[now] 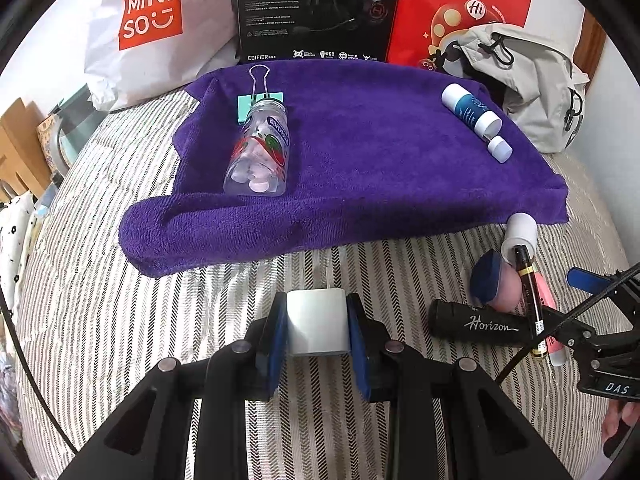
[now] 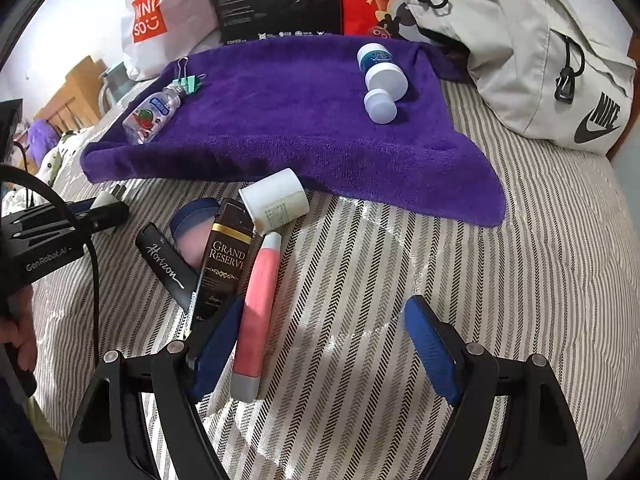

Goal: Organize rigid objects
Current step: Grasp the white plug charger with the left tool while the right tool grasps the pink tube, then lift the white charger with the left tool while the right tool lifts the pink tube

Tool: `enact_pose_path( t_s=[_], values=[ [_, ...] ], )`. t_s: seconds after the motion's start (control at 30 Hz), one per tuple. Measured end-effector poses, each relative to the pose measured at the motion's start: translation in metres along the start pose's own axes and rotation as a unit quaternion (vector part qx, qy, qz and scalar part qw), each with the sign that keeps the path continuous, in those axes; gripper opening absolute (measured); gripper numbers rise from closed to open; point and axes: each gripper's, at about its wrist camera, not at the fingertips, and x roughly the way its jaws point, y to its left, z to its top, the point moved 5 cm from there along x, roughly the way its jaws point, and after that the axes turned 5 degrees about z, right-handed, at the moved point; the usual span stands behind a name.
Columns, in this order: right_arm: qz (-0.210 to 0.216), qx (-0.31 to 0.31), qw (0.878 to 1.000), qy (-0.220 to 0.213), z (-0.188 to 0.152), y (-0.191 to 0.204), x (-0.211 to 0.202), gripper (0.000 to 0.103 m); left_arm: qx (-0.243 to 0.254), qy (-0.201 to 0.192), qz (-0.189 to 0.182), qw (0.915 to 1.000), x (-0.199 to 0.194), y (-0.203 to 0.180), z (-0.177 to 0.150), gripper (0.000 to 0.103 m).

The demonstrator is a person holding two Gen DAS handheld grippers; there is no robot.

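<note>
The left gripper (image 1: 317, 330) has its jaws closed on a small white jar (image 1: 317, 322), low over the striped bed (image 1: 120, 320); carrying it to the purple towel (image 1: 360, 152) looks next. The towel holds four things: clear bottle (image 1: 258, 156), binder clip (image 1: 260, 94), blue-and-white bottle (image 1: 471, 110), small white cap (image 1: 500, 148). Five things wait in the pile. The right gripper (image 2: 320, 344) hangs wide open, empty, around a pink tube (image 2: 256, 316).

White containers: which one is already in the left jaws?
The plain white cylinder, clamped off the towel. The blue-labelled bottle lies on it; the white jar at its edge.
</note>
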Motion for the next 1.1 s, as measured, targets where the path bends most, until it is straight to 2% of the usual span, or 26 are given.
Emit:
enact_pose_path(
  t_s=[0.1, 0.17, 0.2, 0.27, 0.33, 0.37, 0.4, 0.5, 0.67, 0.8, 0.93, 1.03, 1.1],
  values=[
    [-0.024, -0.022, 0.999, -0.008, 0.000, 0.007, 0.002, 0.078, 0.001, -0.002, 0.003, 1.0000, -0.001, -0.001, -0.001, 0.027],
    [-0.012, -0.029, 0.999, -0.015, -0.001, 0.013, 0.000, 0.062, 0.004, -0.005, 0.004, 1.0000, -0.001, -0.001, -0.001, 0.027],
    [-0.012, -0.033, 0.999, -0.016, -0.002, 0.014, -0.001, 0.059, 0.004, -0.007, 0.002, 1.0000, -0.002, -0.001, -0.001, 0.027],
    [-0.004, -0.041, 0.999, -0.021, -0.003, 0.016, -0.004, 0.035, 0.001, -0.013, -0.004, 0.9999, -0.002, 0.001, -0.001, 0.027],
    [-0.002, -0.043, 0.999, -0.017, -0.003, 0.011, -0.006, 0.026, 0.006, -0.013, -0.005, 0.9999, -0.003, 0.003, -0.003, 0.027],
    [0.001, -0.041, 0.999, -0.015, -0.003, 0.009, -0.007, 0.017, 0.007, -0.012, 0.000, 0.9999, -0.004, 0.005, -0.003, 0.027],
    [0.000, -0.034, 0.999, -0.012, -0.004, 0.002, -0.009, 0.013, 0.007, -0.011, 0.003, 0.9999, -0.004, 0.007, -0.004, 0.027],
    [0.006, -0.019, 1.000, -0.009, -0.006, -0.011, -0.012, 0.012, 0.005, -0.011, 0.002, 0.9999, -0.005, 0.014, -0.006, 0.027],
    [-0.018, -0.047, 0.999, -0.014, -0.007, -0.002, -0.011, 0.013, 0.009, -0.015, 0.015, 0.9997, -0.004, 0.010, -0.004, 0.027],
    [-0.015, -0.045, 0.999, -0.019, -0.007, -0.004, -0.011, 0.013, -0.001, -0.027, 0.011, 0.9996, -0.002, 0.010, -0.001, 0.027],
    [-0.009, -0.039, 0.999, -0.015, -0.007, -0.005, -0.011, 0.012, -0.008, -0.037, -0.013, 0.9992, -0.004, 0.014, -0.003, 0.026],
    [0.015, -0.019, 1.000, -0.008, -0.007, -0.010, -0.013, 0.012, -0.025, -0.027, -0.048, 0.9982, -0.007, 0.021, -0.005, 0.026],
    [0.028, -0.009, 1.000, -0.008, -0.008, -0.012, -0.015, 0.012, -0.027, -0.029, -0.048, 0.9981, -0.010, 0.023, -0.006, 0.026]
  ],
)
